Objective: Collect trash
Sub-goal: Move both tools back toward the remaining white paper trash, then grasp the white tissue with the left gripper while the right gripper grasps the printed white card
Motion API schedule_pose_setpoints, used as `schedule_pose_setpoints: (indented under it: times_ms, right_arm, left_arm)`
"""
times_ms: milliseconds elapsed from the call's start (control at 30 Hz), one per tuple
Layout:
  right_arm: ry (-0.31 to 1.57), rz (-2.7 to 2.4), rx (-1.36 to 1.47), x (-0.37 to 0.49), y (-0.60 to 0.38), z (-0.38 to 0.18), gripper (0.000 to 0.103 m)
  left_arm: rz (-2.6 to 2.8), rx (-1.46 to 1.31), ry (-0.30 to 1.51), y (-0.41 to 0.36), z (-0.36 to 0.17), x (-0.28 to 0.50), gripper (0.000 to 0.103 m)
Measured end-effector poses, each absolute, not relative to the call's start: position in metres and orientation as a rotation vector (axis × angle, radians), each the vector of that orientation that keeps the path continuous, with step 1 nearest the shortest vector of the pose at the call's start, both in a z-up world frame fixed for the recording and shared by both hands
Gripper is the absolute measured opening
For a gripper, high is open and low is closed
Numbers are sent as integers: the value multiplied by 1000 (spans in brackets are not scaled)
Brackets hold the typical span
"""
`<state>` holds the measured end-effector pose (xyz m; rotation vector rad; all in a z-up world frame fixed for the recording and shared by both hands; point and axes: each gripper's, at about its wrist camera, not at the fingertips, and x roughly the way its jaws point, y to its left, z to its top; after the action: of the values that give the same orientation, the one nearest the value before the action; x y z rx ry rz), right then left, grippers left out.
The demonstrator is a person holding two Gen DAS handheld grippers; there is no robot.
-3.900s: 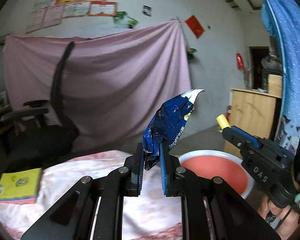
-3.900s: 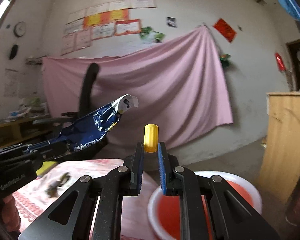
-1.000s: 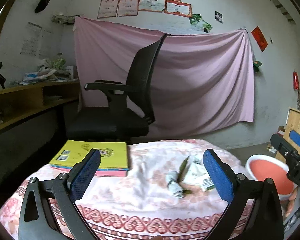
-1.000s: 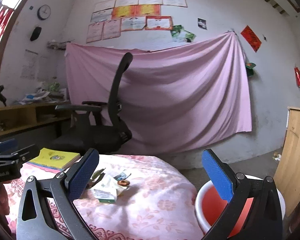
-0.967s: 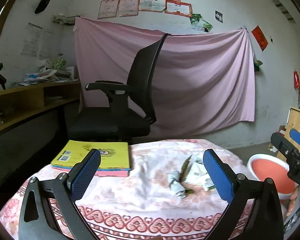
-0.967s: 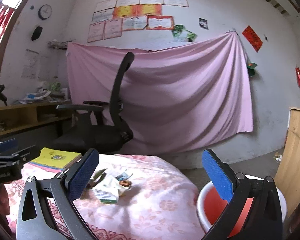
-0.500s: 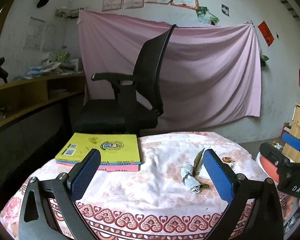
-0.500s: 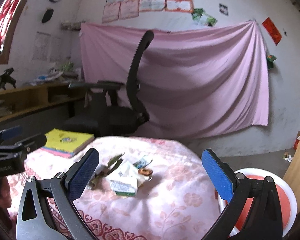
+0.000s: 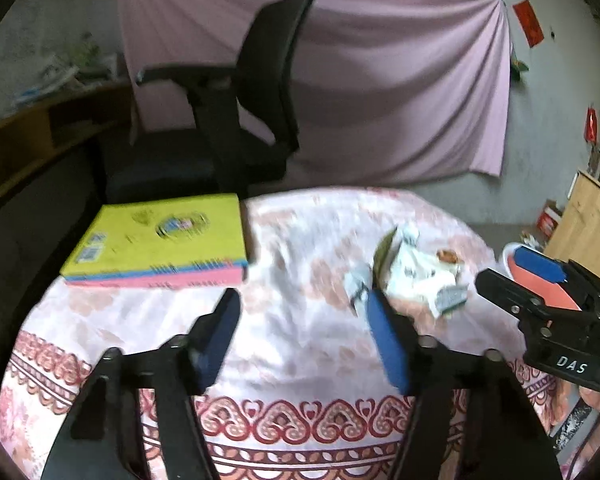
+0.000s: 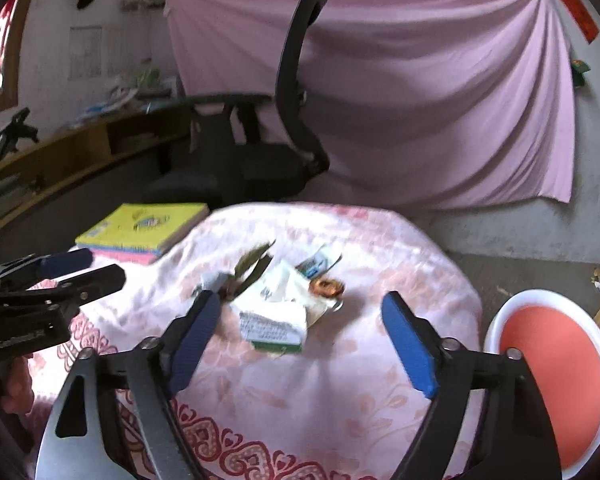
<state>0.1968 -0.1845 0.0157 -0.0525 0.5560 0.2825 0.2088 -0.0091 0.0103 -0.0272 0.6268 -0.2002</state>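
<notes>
A small heap of trash lies on the round table's pink patterned cloth [image 9: 300,364]: a crumpled white wrapper [image 10: 276,300] [image 9: 420,276], a green leaf-like strip [image 10: 252,260], a grey paper wad [image 9: 356,284] and an orange-brown ring [image 10: 326,286]. My left gripper [image 9: 300,332] hovers just left of the wad, its jaws closing with nothing between them. My right gripper [image 10: 300,320] points at the white wrapper, which sits ahead of its closing jaws without touching the pads. A red basin with a white rim [image 10: 496,320] stands beside the table at the right.
A yellow book on a pink one [image 9: 160,236] lies at the table's far left. A black office chair [image 9: 240,120] stands behind the table before a pink drape. A wooden shelf [image 10: 80,152] runs along the left wall, and a wooden cabinet [image 9: 588,216] stands at the right.
Both grippers have tipped down and come closer to the trash heap. Their wide-open jaws have narrowed. Seconds earlier the left held a blue wrapper and the right a yellow piece; both are gone.
</notes>
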Motion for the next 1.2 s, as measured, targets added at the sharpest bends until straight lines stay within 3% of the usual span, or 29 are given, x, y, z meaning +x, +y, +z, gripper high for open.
schedule_pose_setpoints:
  times_ms: [133, 267, 500, 1100, 1200]
  right_arm:
    - [638, 295, -62, 207, -178, 7, 76]
    - [739, 310, -64, 223, -171, -6, 71]
    - [787, 324, -56, 227, -172, -13, 44]
    - [784, 312, 120, 220, -213, -6, 41]
    - [784, 319, 136, 220, -216, -6, 41]
  left_arm:
    - [-211, -30, 689, -11, 3, 218, 41]
    - [-229, -34, 733, -13, -2, 224, 39]
    - [-279, -81, 780, -16, -6, 234, 38]
    - [-328, -131, 878, -47, -16, 262, 38]
    - [-313, -146, 885, -45, -18, 264, 19]
